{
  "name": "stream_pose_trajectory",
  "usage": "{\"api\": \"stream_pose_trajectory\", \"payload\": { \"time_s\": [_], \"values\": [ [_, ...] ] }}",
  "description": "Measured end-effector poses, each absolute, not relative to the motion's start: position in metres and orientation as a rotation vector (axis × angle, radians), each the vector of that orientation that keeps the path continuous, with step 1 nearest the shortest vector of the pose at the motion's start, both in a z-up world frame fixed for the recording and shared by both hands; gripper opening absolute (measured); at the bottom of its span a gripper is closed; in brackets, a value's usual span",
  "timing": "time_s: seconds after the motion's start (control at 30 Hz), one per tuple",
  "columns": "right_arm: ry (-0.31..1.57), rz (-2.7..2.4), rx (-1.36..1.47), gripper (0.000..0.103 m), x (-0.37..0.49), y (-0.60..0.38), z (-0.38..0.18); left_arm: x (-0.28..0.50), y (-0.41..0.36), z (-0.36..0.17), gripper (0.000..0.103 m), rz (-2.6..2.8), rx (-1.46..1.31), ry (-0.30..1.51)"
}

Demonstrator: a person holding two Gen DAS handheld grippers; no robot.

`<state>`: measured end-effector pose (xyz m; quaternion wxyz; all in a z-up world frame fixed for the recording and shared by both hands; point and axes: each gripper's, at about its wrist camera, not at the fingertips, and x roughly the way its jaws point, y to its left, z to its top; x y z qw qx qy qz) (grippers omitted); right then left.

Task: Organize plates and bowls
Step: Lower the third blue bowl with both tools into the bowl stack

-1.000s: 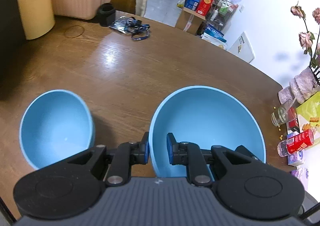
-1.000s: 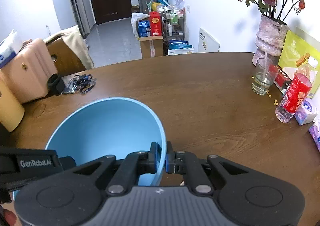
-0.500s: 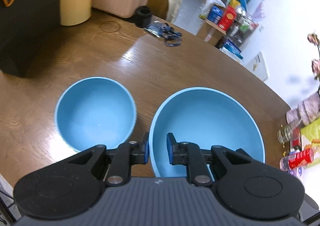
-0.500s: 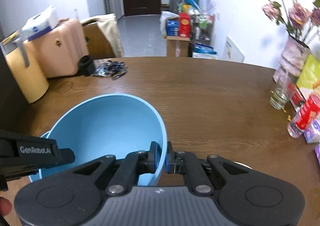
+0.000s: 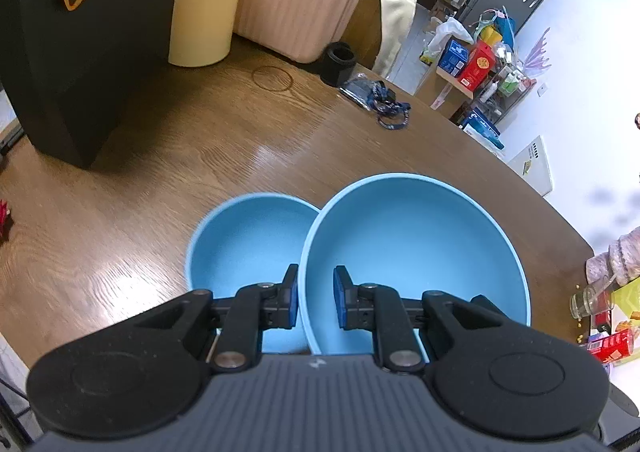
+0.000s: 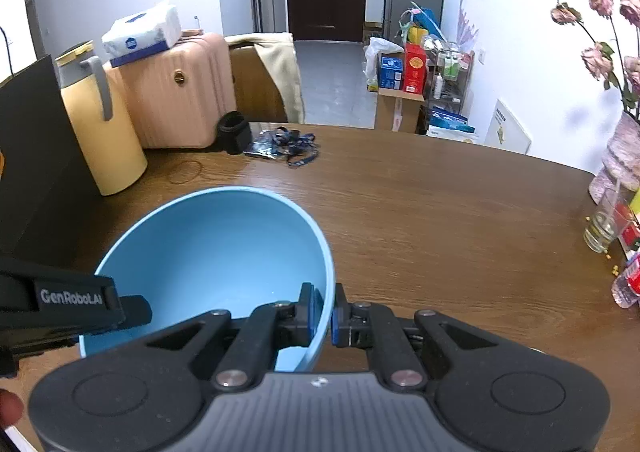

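Note:
Both grippers hold one large light-blue bowl (image 5: 416,252) above the wooden table (image 5: 248,140). My left gripper (image 5: 316,300) is shut on its left rim, one pad inside and one outside. My right gripper (image 6: 325,312) is shut on the right rim of the same large bowl (image 6: 212,252). A smaller blue bowl (image 5: 240,248) rests on the table just left of the large one, and the large bowl's rim overlaps its right edge. The small bowl is hidden in the right wrist view, where the left gripper's black body shows at the left.
A black bag (image 5: 80,32), a yellow jug (image 5: 204,4) and a pink suitcase (image 5: 296,0) line the far left. A black cup (image 5: 340,68) and a blue lanyard (image 5: 380,100) lie behind. A glass (image 6: 604,228), vase (image 6: 620,164) and red-labelled bottle stand at the right edge.
Both grippers have carried the large bowl leftward across the table. The small bowl, once well apart at the left, now lies partly under the large bowl's rim.

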<state>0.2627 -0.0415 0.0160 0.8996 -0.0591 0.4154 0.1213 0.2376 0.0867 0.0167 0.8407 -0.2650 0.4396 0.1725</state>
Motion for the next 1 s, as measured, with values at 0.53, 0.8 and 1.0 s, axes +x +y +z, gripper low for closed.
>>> {"api": "stream_pose_trajectory", "payload": {
  "time_s": [0.53, 0.8, 1.0],
  "values": [
    [0.876, 0.184, -0.138, 0.008, 0.261, 0.036, -0.023, 0.254, 0.16, -0.019, 0.017, 0.261, -0.489, 1.002],
    [0.896, 0.151, -0.18, 0.009, 0.258, 0.055, -0.045, 0.26, 0.172, -0.036, 0.017, 0.204, -0.416, 1.024],
    [0.907, 0.122, -0.224, 0.009, 0.256, 0.068, -0.061, 0.264, 0.174, -0.056, 0.017, 0.167, -0.357, 1.072]
  ]
}}
